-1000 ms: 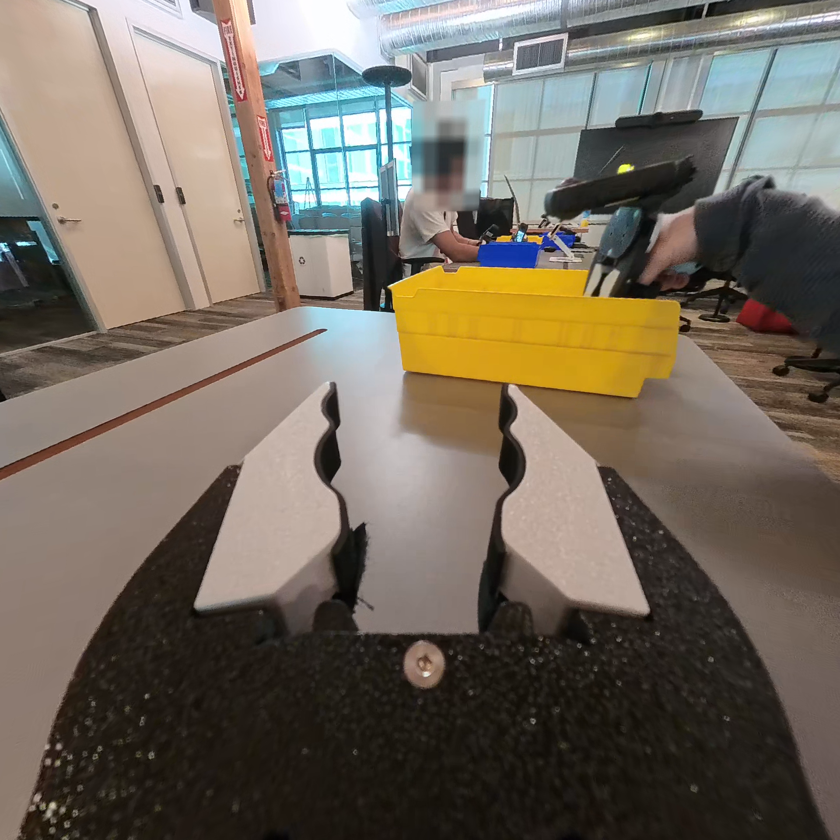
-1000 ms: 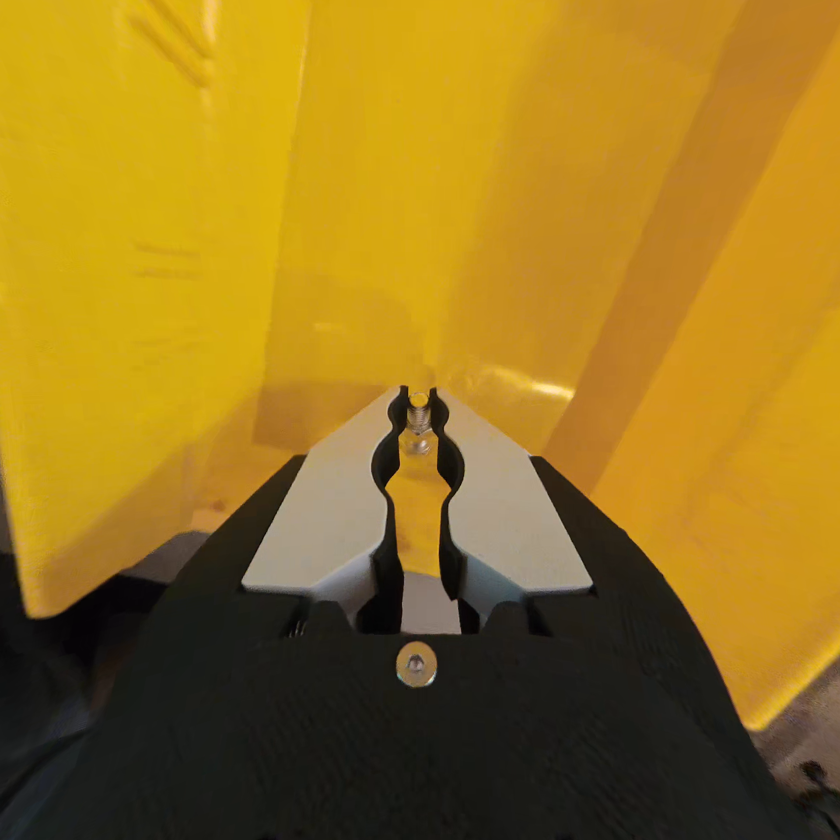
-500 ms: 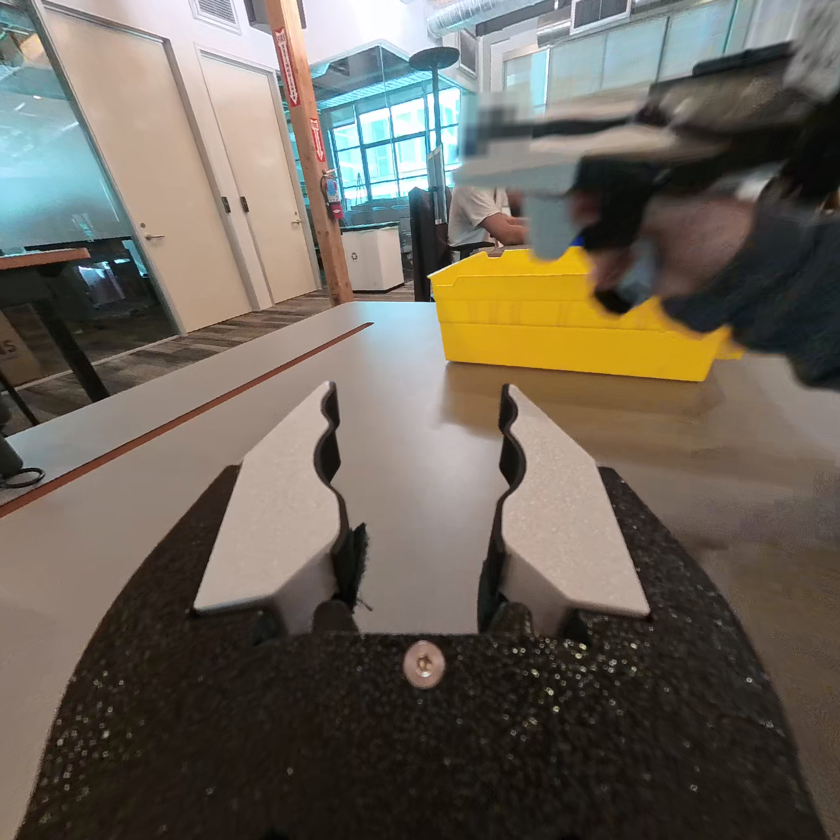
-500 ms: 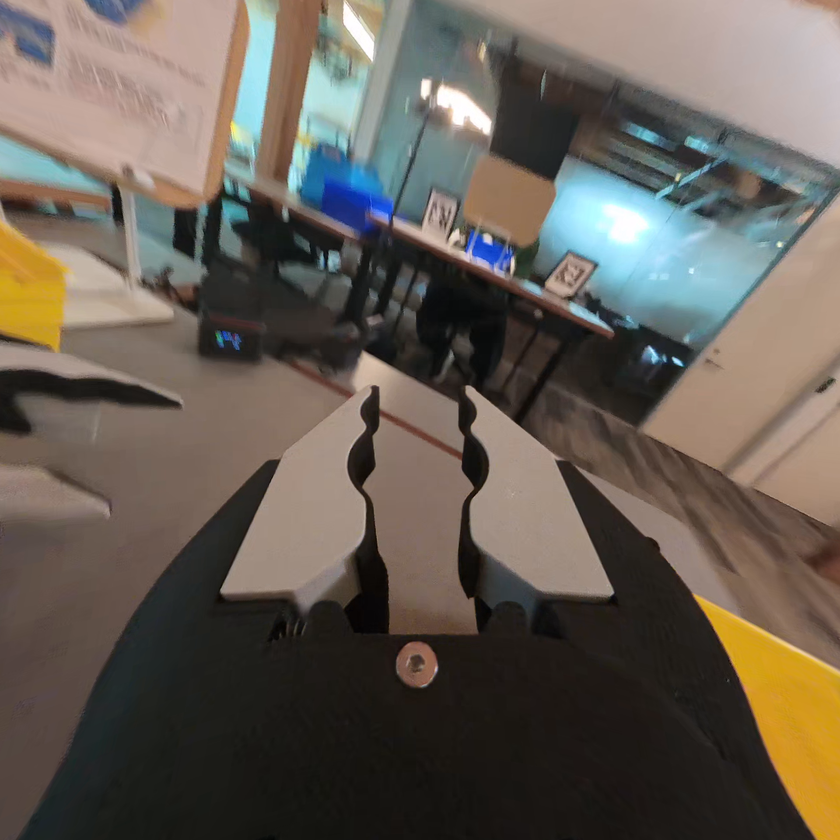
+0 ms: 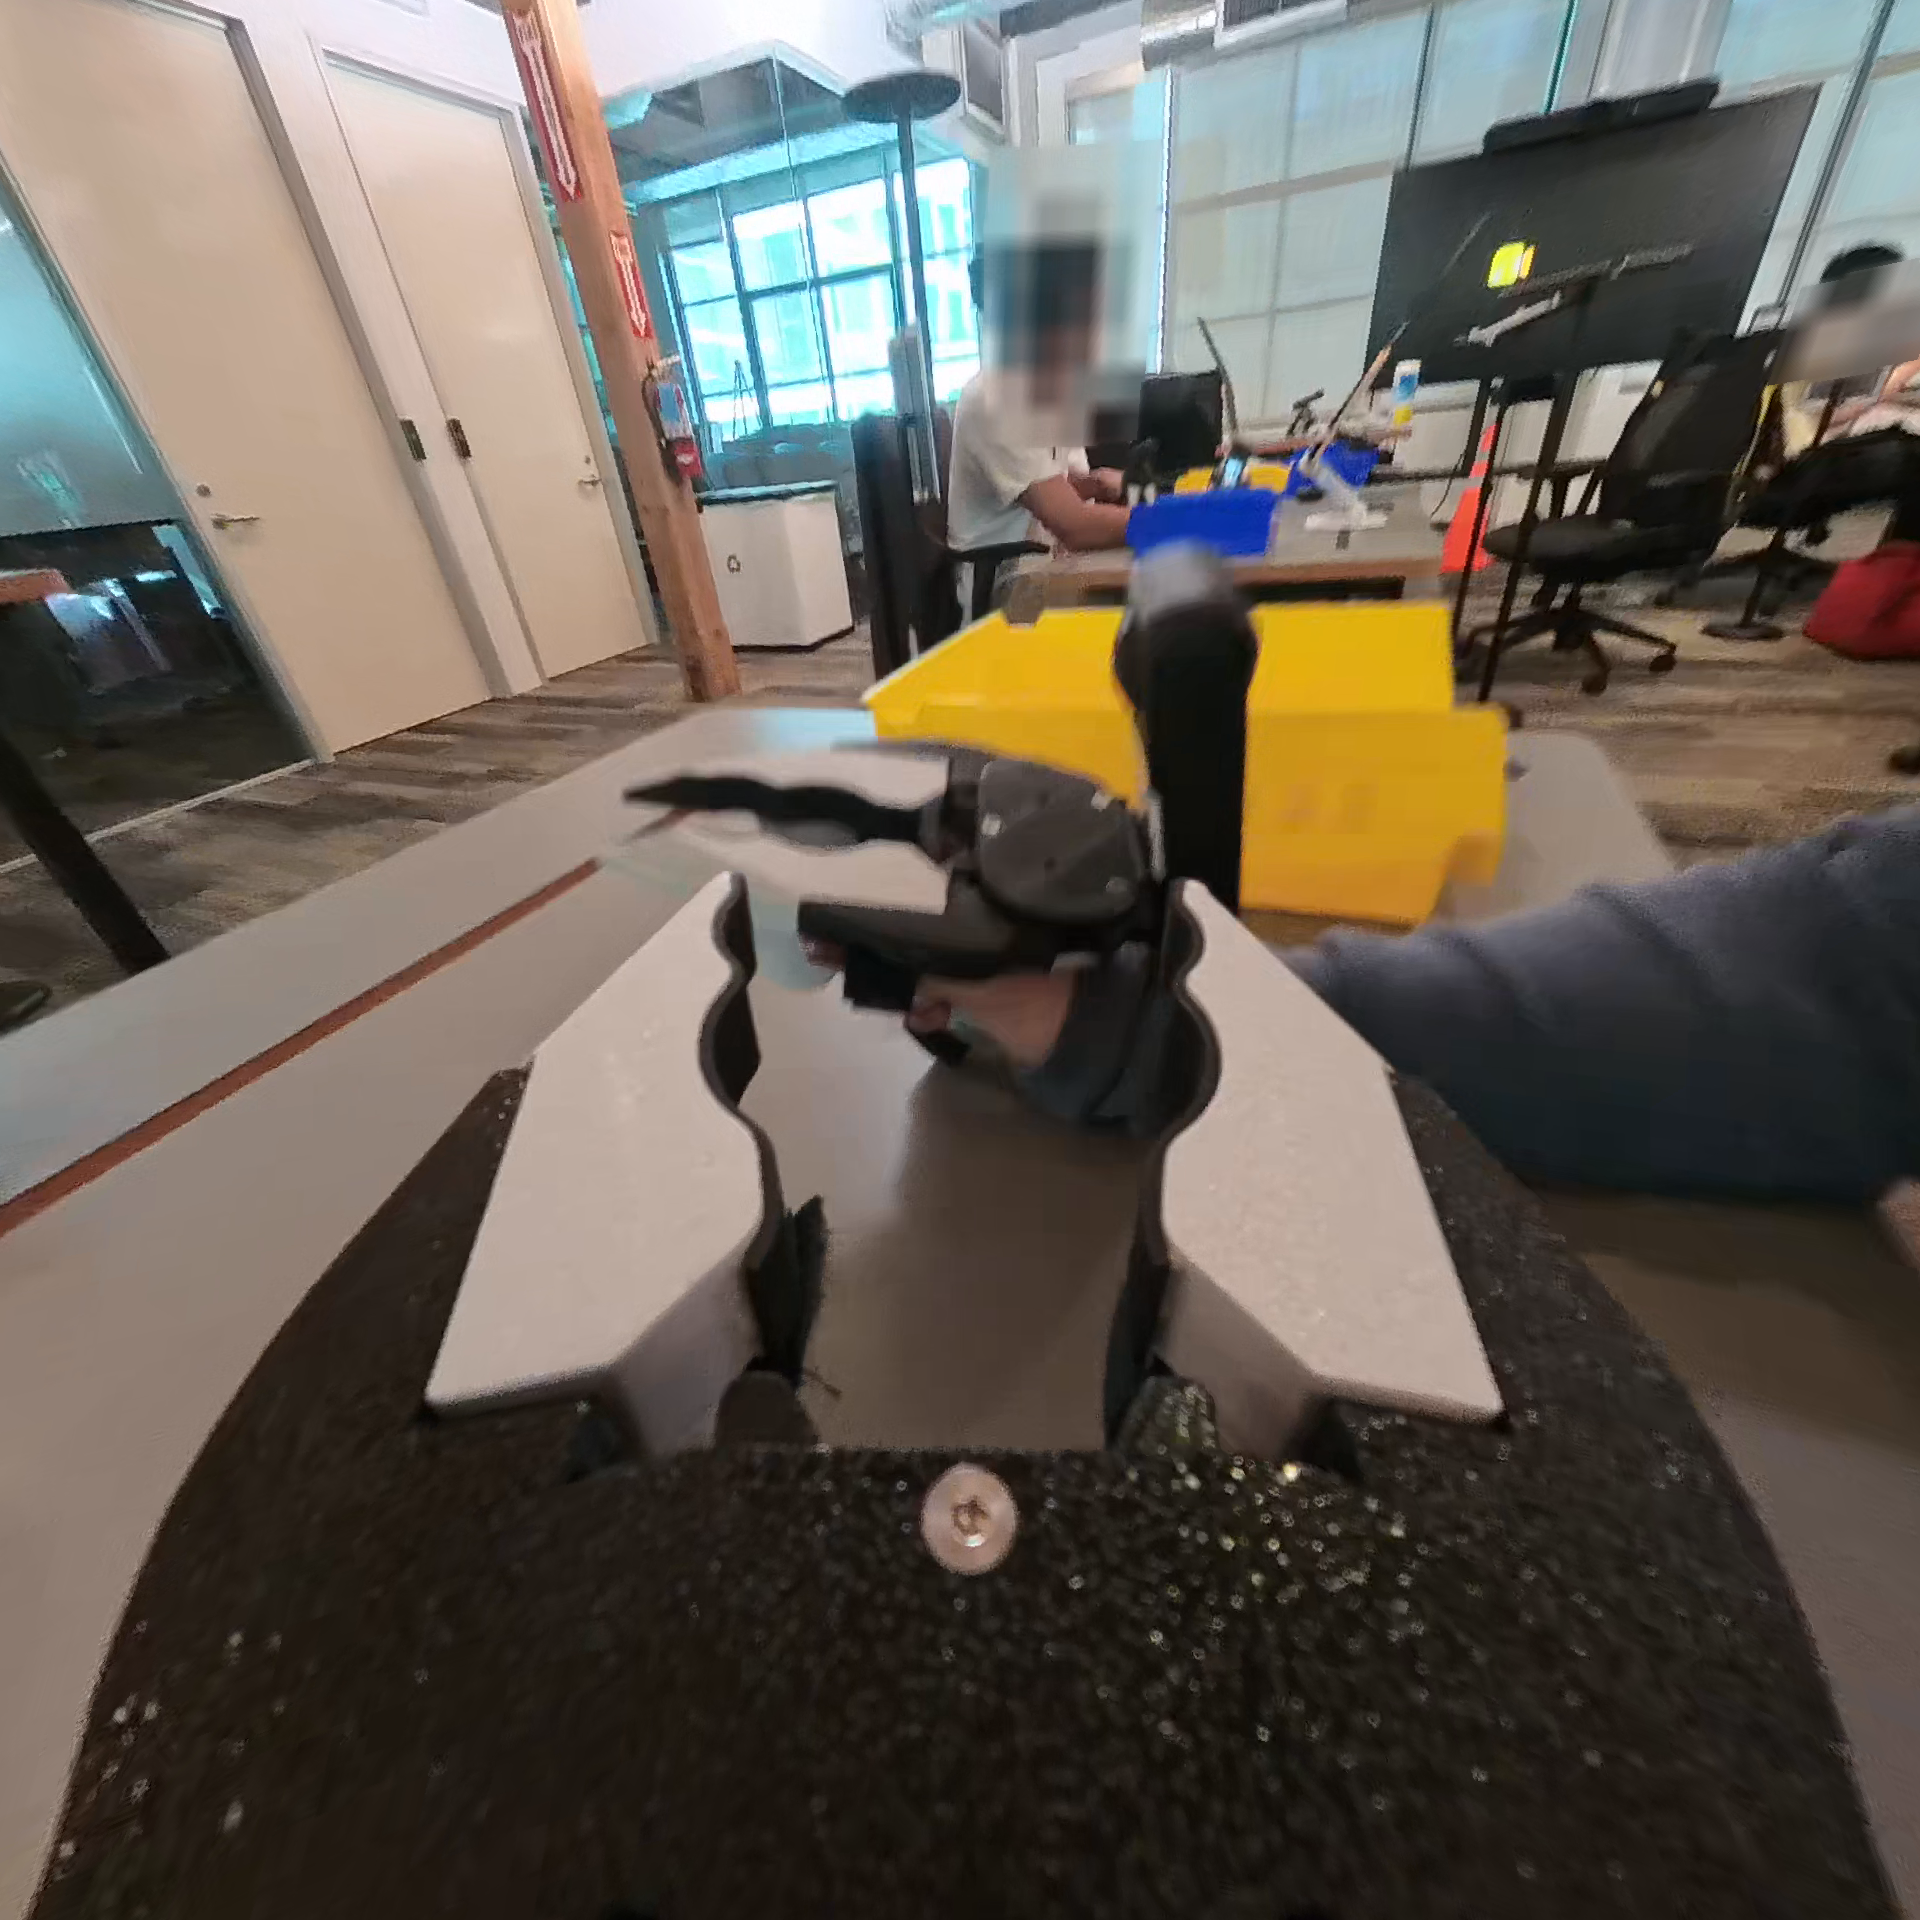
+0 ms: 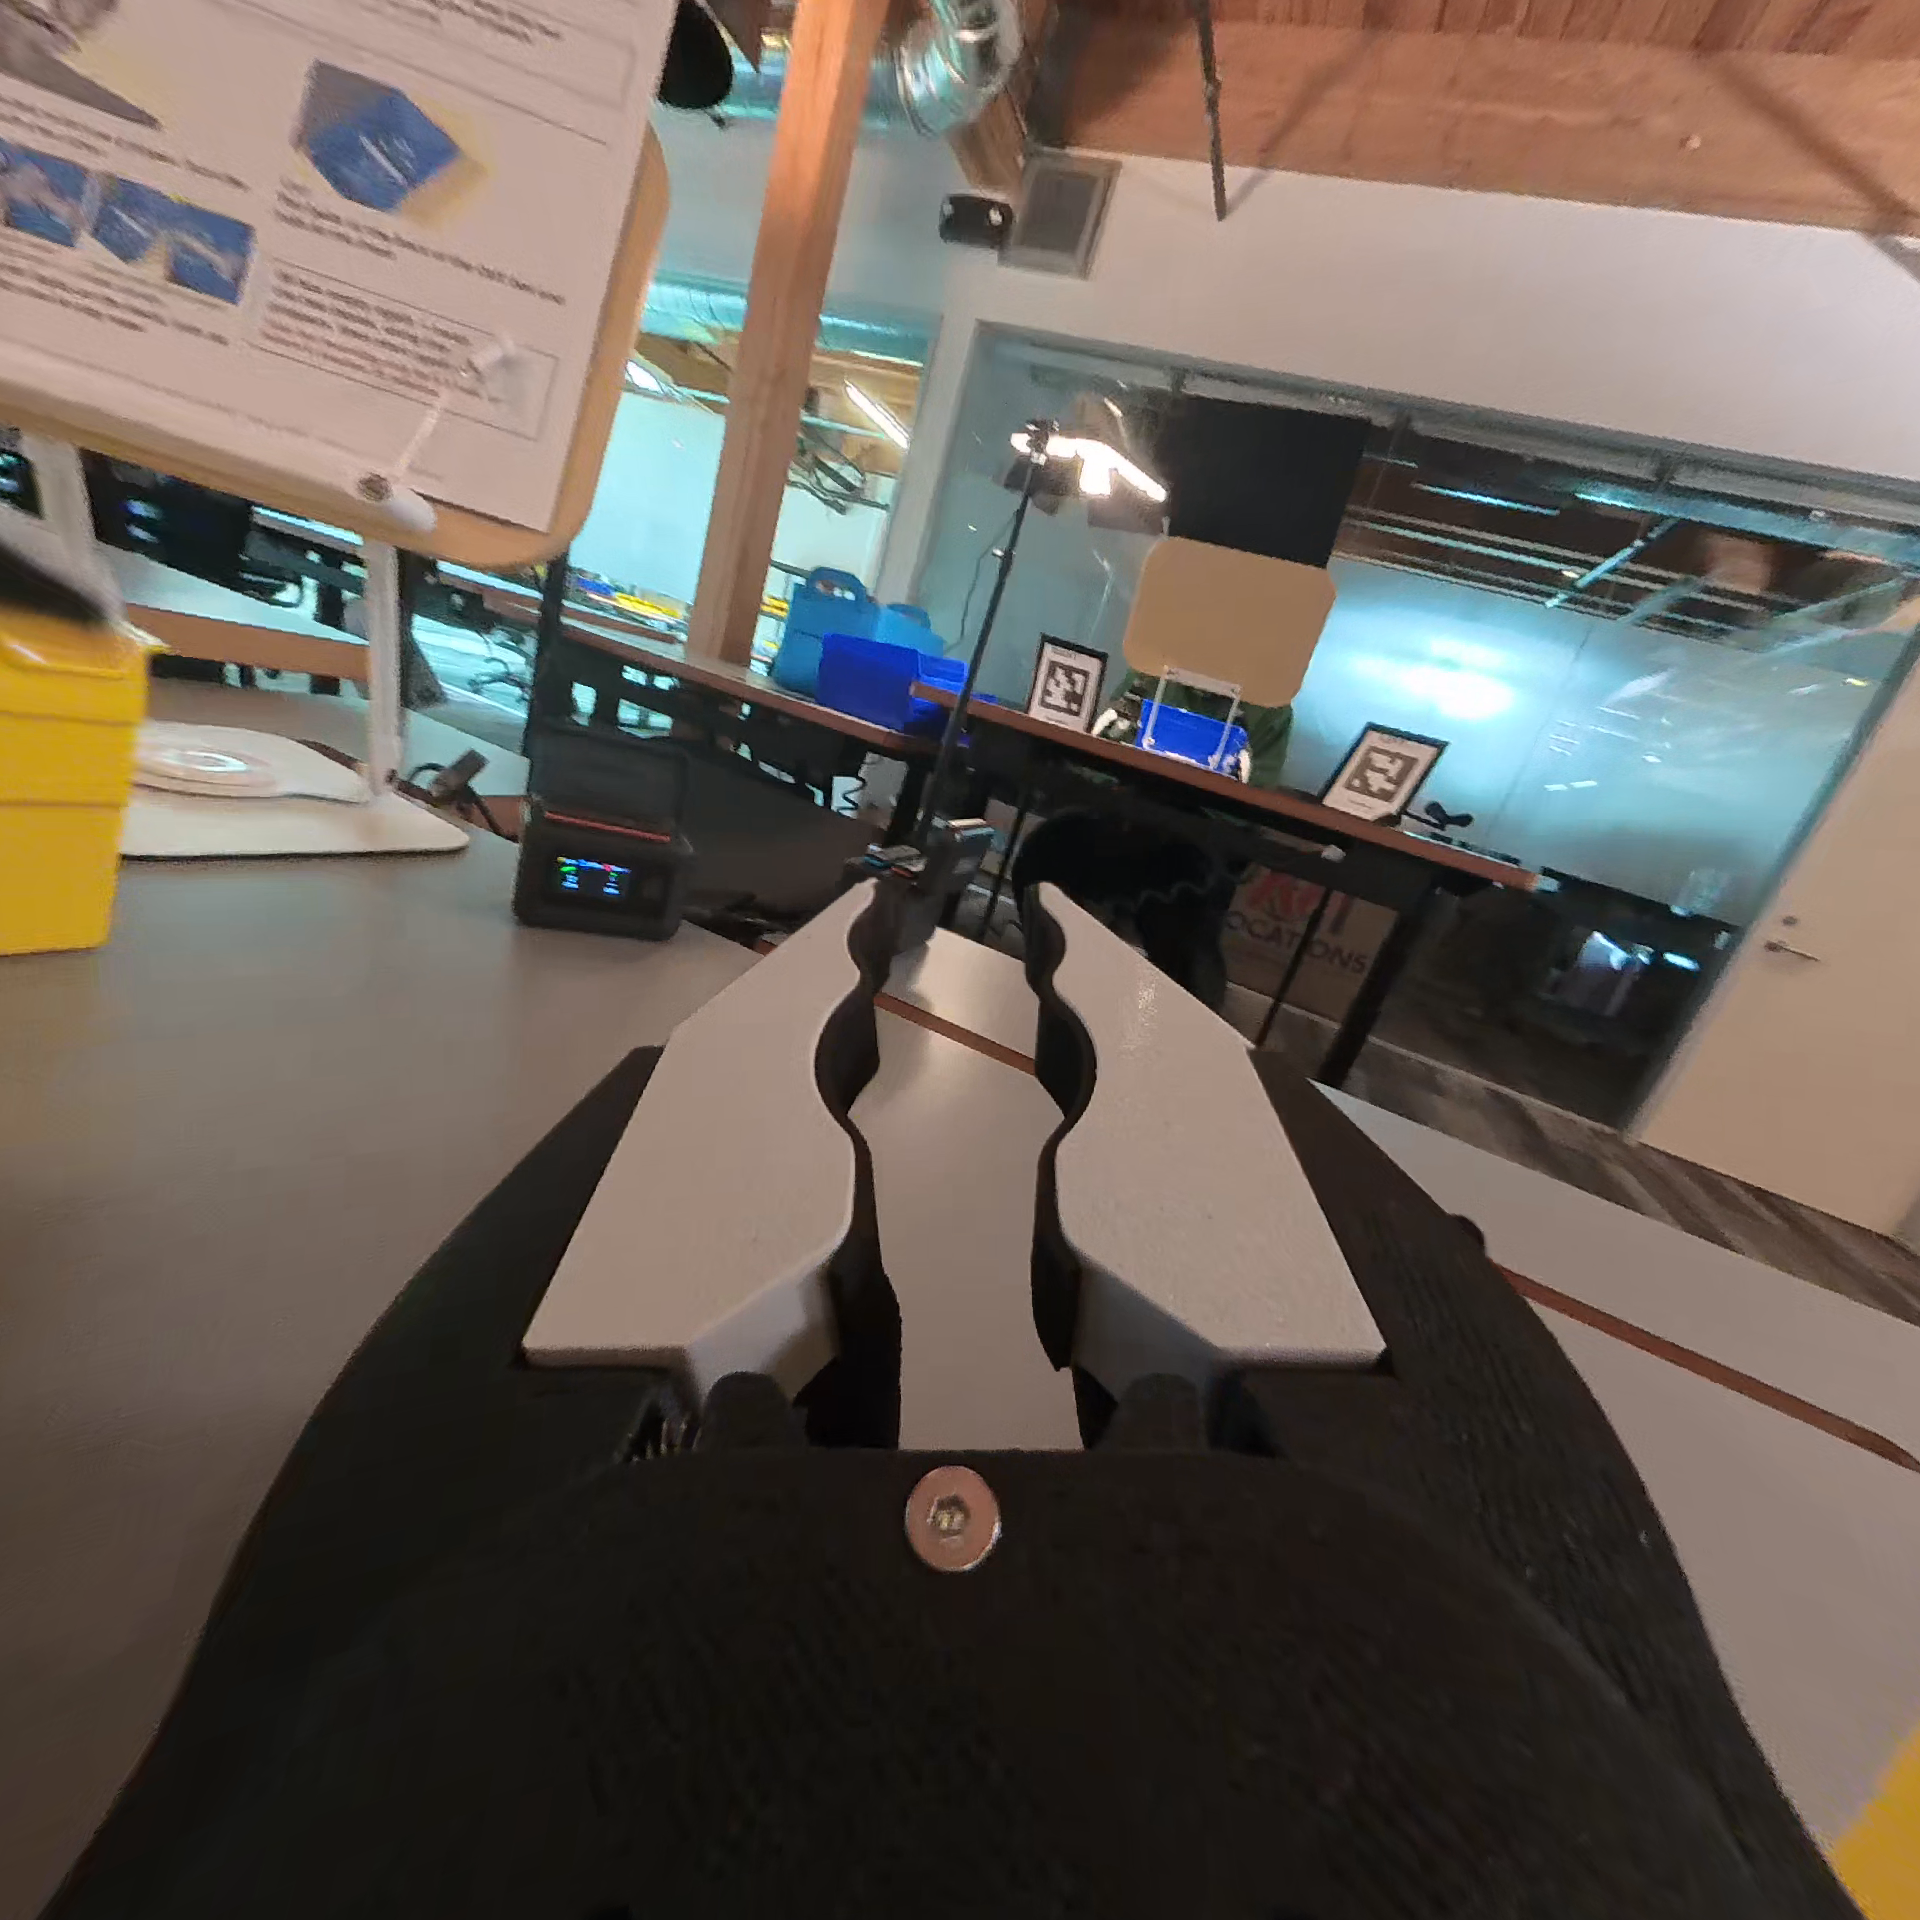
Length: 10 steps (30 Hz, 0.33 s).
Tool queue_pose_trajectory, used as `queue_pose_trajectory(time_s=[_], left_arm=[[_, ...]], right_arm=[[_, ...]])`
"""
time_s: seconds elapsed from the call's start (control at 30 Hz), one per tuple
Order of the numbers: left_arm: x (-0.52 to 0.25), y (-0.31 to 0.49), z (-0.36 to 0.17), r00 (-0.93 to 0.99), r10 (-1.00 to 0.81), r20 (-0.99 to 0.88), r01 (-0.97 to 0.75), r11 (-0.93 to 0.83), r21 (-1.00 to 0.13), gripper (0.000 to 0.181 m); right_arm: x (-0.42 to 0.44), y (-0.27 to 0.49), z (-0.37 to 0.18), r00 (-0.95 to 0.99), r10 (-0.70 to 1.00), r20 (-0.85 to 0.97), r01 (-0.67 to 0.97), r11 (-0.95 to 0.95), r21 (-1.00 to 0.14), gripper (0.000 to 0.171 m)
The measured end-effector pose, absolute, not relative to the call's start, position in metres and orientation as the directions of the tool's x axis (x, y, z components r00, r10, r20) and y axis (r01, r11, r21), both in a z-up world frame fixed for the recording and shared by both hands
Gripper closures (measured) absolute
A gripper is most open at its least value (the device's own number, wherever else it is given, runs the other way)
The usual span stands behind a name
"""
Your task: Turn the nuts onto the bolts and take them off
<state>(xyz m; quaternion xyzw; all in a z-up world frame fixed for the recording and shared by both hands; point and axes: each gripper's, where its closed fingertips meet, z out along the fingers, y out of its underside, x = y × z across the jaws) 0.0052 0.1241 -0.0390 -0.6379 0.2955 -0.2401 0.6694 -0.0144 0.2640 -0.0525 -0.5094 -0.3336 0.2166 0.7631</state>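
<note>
Out of the yellow bin (image 5: 1340, 727) the right claw (image 6: 951, 914) has come since a second ago, when it was closed on a small bolt inside it; now it hangs low over the grey surface (image 5: 312, 1039) with its fingers parted and nothing between them. From the left wrist view the right claw (image 5: 769, 821) lies on its side, blurred, pointing left, held by a hand (image 5: 997, 1023) in a dark blue sleeve (image 5: 1621, 1039), just ahead of the left claw (image 5: 961, 935). The left claw is wide open and empty, low over the surface. The bin stands farther back on the surface, beyond both claws; no bolt or nut can be made out in either view.

From the right wrist view a corner of the bin (image 6: 62, 790) shows at the left edge. Beside it stands a white stand (image 6: 384, 717) carrying a printed sheet (image 6: 312, 208), and a small black device with a lit screen (image 6: 597, 862) sits farther along the surface.
</note>
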Motion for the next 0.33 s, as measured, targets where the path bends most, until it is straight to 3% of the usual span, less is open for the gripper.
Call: queue_pose_trajectory(time_s=[0.17,0.23,0.33], left_arm=[[-0.035,0.089,0.031,0.776,-0.626,-0.076,-0.069,0.036,-0.997,0.112],[-0.089,0.088,0.039,0.845,-0.501,-0.185,-0.231,-0.031,-0.972,0.115],[-0.203,0.092,0.013,0.855,-0.34,-0.392,-0.501,-0.34,-0.796,0.144]], right_arm=[[-0.022,0.26,-0.056,0.654,0.692,0.307,0.019,0.391,-0.92,0.149],[-0.026,0.258,-0.056,0.643,0.696,0.319,0.025,0.397,-0.917,0.15],[-0.029,0.256,-0.057,0.636,0.698,0.329,0.033,0.401,-0.915,0.151]])
